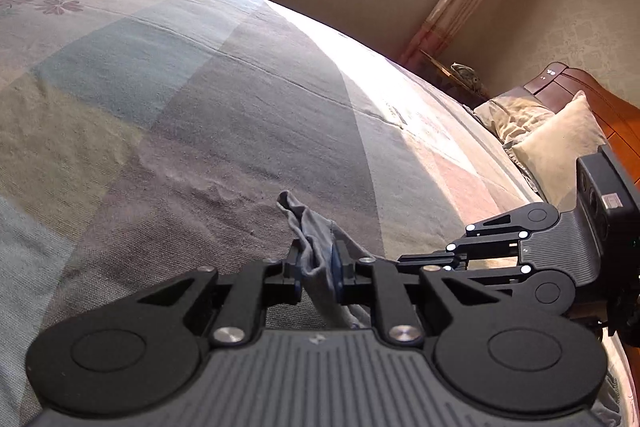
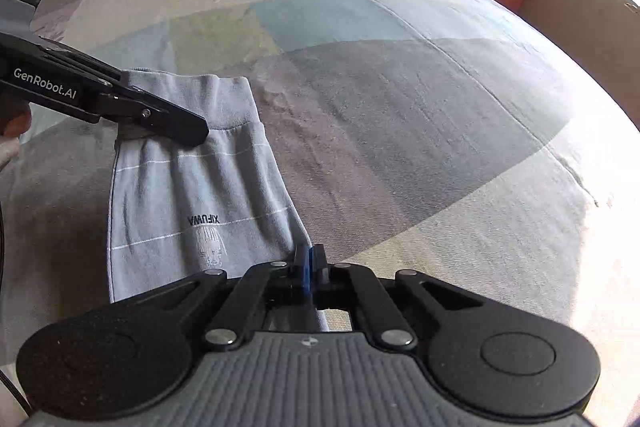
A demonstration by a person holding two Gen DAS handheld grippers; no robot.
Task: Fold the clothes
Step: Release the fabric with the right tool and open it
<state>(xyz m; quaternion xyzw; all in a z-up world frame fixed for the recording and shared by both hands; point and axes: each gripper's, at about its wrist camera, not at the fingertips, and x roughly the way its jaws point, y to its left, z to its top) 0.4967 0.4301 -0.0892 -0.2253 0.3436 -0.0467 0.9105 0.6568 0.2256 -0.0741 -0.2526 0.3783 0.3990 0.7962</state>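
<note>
1. The bed (image 2: pixel 400 107) under your tools carries a patchwork cover of grey, teal and pale blocks; a rumpled ridge in the cover lies just beside the garment's far edge, and strong window light washes out the side nearer the window.
2. The grey garment (image 2: pixel 192 195), striped with thin white lines, printed with a small figure and lettering, and banded at the far end by a ribbed hem or waistband, is where your task sits; it stretches from the left tool to the right tool over the bed; whether it rests on the cover or hangs just above it, I cannot tell.
3. Your left tool (image 1: pixel 318 263) is pressed together on a bunched fold of the cloth at the banded end; a tail of fabric pokes past its tips.
4. Your right tool (image 2: pixel 308 263) is pressed together on the near edge of the same garment; only a thin bite of cloth seems to be caught.
5. Risks as I judge them: that thin bite may slip if you pull the span taut; the bunch in the left tool may fold in a crease; uneven lifting would skew the edges; dragging low could catch the rumpled cover.
</note>
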